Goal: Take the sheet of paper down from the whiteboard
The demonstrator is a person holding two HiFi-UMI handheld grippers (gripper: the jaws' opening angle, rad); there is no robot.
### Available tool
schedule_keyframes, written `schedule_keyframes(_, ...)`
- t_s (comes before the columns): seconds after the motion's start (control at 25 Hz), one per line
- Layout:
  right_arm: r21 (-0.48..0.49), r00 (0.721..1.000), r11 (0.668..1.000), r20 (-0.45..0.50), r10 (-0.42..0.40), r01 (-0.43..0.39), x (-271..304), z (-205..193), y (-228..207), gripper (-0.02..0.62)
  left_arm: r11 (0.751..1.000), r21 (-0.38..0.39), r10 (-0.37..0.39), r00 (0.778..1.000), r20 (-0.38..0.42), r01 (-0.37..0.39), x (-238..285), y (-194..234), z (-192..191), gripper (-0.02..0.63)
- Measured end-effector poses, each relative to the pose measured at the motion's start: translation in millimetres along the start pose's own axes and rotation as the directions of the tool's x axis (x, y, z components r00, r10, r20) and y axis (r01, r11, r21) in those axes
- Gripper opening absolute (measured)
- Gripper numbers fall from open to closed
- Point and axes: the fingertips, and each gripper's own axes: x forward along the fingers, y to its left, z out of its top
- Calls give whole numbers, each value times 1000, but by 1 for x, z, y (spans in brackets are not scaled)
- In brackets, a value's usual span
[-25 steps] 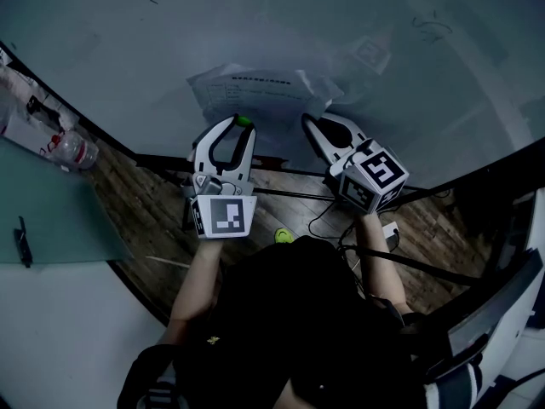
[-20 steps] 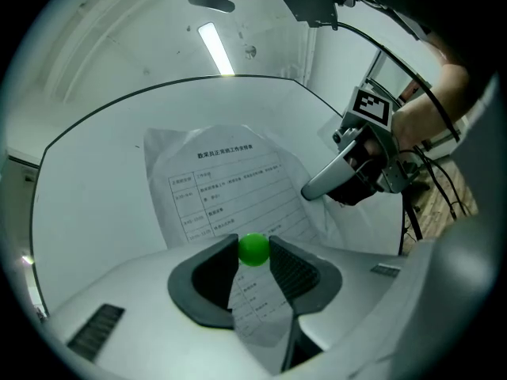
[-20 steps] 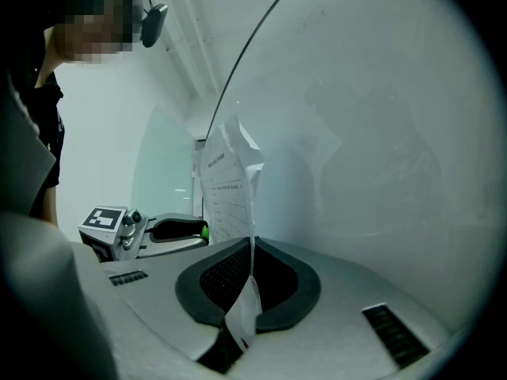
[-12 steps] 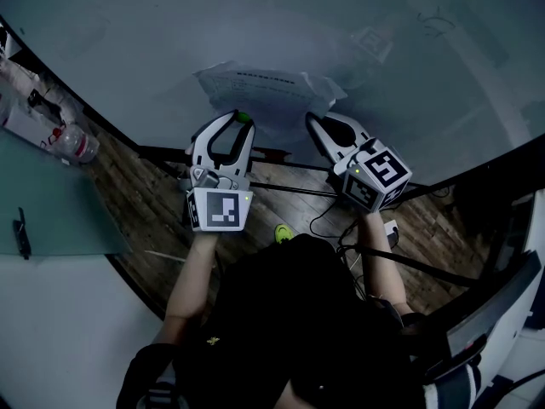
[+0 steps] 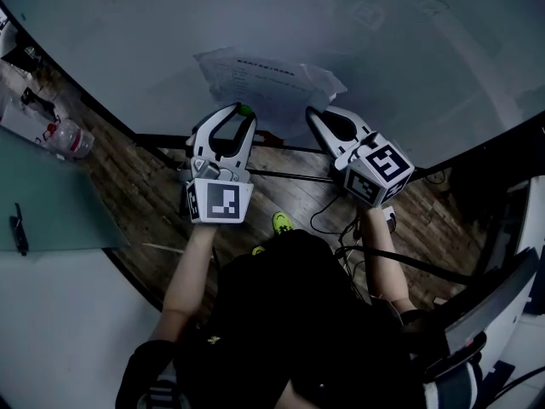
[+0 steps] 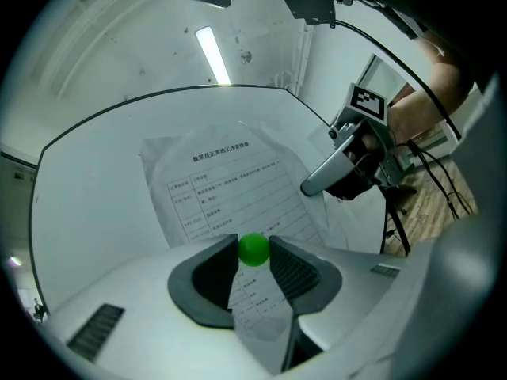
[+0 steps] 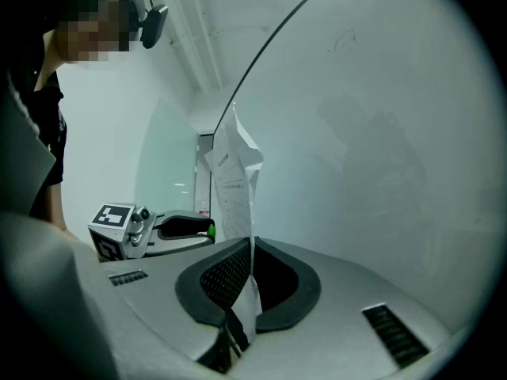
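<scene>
Your right gripper (image 5: pixel 315 116) pinches the lower right edge of the sheet of paper (image 5: pixel 255 79), which hangs crumpled at the whiteboard (image 5: pixel 128 41). Your left gripper (image 5: pixel 243 112) clamps a green ball (image 6: pixel 253 248) at the sheet's bottom.

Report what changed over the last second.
Almost nothing visibly changed. The sheet of paper and both hands shifted at most slightly against the whiteboard. Nothing was grabbed or let go. The left hand-held gripper stays clamped on the green ball at the sheet's lower edge, and the right hand-held gripper stays shut on the sheet.
</scene>
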Motion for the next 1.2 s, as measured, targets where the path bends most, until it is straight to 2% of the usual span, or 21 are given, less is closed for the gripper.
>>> schedule_keyframes(0.44,0,1000,1000,-28,-12,12,-10,1,17,25,999,-7,-34,999,7,34,-11,2,7,144)
schedule_keyframes(0.72,-14,1000,1000,-24,-17,16,-31,-7,57,25,999,-12,-33,999,36,34,-49,-9,13,144)
schedule_keyframes(1.2,-17,1000,1000,-4,16,-16,-63,-8,63,25,1000,-28,-10,999,34,11,-59,-30,31,144)
